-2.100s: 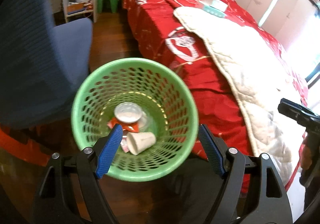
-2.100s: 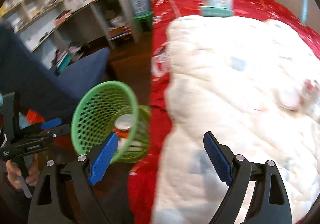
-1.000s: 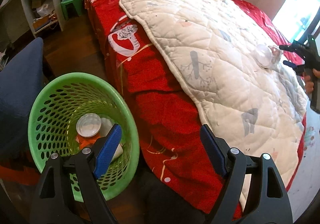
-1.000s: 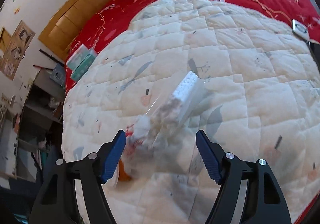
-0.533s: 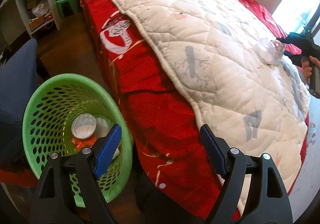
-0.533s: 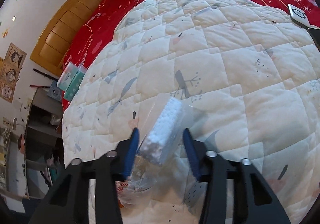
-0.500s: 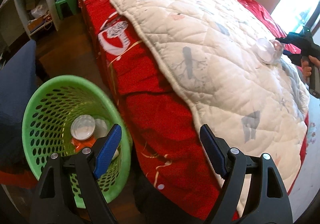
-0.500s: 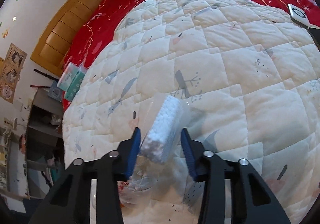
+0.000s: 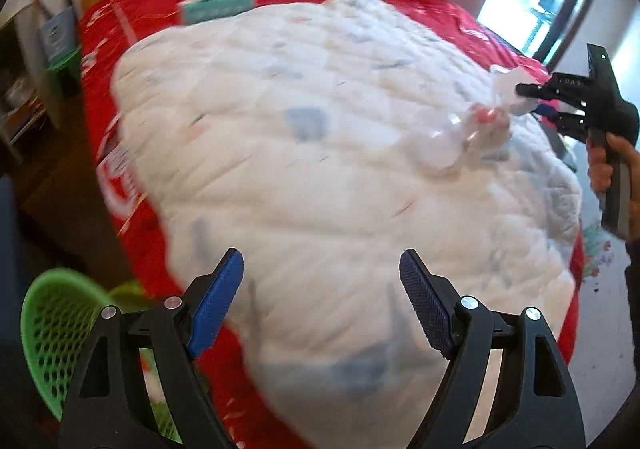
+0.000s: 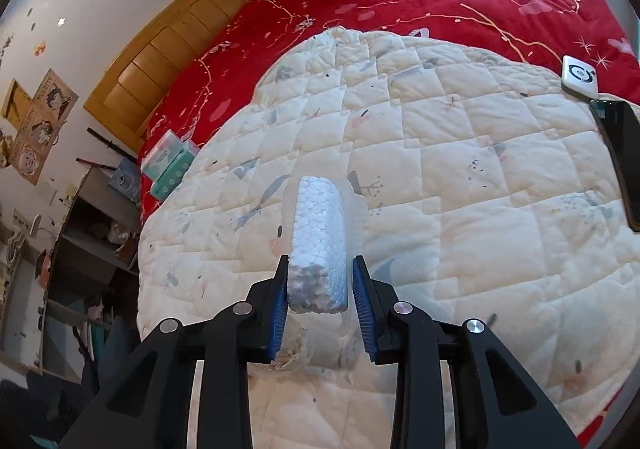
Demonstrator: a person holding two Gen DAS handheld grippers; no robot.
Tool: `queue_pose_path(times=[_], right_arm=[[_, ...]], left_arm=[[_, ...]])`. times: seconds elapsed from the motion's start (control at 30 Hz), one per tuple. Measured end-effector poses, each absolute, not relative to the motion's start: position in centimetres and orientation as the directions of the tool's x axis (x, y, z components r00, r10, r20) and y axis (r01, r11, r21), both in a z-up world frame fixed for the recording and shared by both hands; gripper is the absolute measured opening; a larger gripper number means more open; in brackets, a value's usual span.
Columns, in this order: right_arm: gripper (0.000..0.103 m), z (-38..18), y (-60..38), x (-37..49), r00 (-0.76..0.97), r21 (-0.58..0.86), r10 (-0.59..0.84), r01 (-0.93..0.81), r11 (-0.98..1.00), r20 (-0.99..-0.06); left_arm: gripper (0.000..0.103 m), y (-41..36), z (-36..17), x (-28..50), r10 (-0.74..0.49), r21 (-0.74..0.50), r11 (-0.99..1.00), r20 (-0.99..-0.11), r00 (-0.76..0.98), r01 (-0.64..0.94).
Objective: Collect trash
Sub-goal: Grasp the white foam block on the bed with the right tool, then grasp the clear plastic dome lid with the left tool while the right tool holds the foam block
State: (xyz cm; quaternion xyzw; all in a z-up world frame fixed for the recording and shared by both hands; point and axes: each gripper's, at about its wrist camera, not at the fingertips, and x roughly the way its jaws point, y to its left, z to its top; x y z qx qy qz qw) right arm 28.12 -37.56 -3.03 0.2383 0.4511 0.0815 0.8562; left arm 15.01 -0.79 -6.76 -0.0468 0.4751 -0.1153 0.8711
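Gripping a white foam block (image 10: 318,245) wrapped in clear plastic, the right gripper (image 10: 320,303) has just been closing, and its blue pads now press both long sides of the block, low in the right wrist view at about 6 o'clock. Nearest in the left wrist view, the left gripper (image 9: 320,303) stands wide with nothing between its fingers, above the near edge of the white quilt (image 9: 280,153); the green perforated basket (image 9: 52,333) sits on the floor at about 8 o'clock. By my reading the pick-up step is in hand, and the next move calls for carrying the block across the bed and letting go over the basket. From the left view the held bundle is blurred; other clear wrappers may trail under it. Farther off I count two tissue packs (image 10: 168,163) at 10 o'clock, one white device (image 10: 580,77) and one dark phone (image 10: 624,157) at 2 o'clock, and one wooden headboard (image 10: 192,29).
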Motion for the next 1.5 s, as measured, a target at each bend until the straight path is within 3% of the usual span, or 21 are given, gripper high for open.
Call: queue_pose_path(times=[0.37,0.67,0.73,0.8,0.97,1.33,1.4,1.5], right_arm=[[0.030,-4.0,-41.4,23.5,0.572,0.517,0.373,0.107,0.849,-0.731],[0.032,-6.4,-40.1,20.0,0.462,0.575,0.489,0.058,0.816,-0.740],[0.039,-6.5,-39.6,19.6,0.464,0.526,0.447,0.048,0.849,-0.765],[0.055,-6.0,-39.4,19.1,0.484,0.470,0.396,0.036,0.882,-0.780],[0.064,-4.6,-37.9,17.8,0.541,0.275,0.244,-0.025,0.961,-0.805],[0.060,-5.1,-32.2,17.3,0.589,-0.123,0.021,-0.203,0.971,-0.808],[0.042,-5.8,-32.0,17.8,0.578,-0.161,-0.010,-0.210,0.964,-0.816],[0.035,-5.8,-32.1,17.6,0.589,-0.183,-0.028,-0.205,0.962,-0.807]], left_arm=[[0.079,-6.4,-7.1,19.2,-0.305,-0.209,0.947,-0.819,0.485,0.242],[0.079,-7.7,-7.5,18.6,-0.313,-0.207,0.941,-0.832,0.458,0.267],[0.079,-7.6,-7.3,18.3,-0.309,-0.202,0.942,-0.832,0.460,0.267],[0.079,-7.3,-7.0,18.1,-0.307,-0.200,0.943,-0.830,0.465,0.265],[0.079,-6.9,-6.8,18.2,-0.305,-0.205,0.946,-0.828,0.471,0.252],[0.079,-6.8,-7.7,18.1,-0.309,-0.219,0.945,-0.836,0.453,0.242],[0.079,-6.8,-7.7,18.1,-0.312,-0.224,0.945,-0.836,0.452,0.239],[0.079,-6.9,-7.6,18.2,-0.315,-0.225,0.944,-0.834,0.453,0.242]])
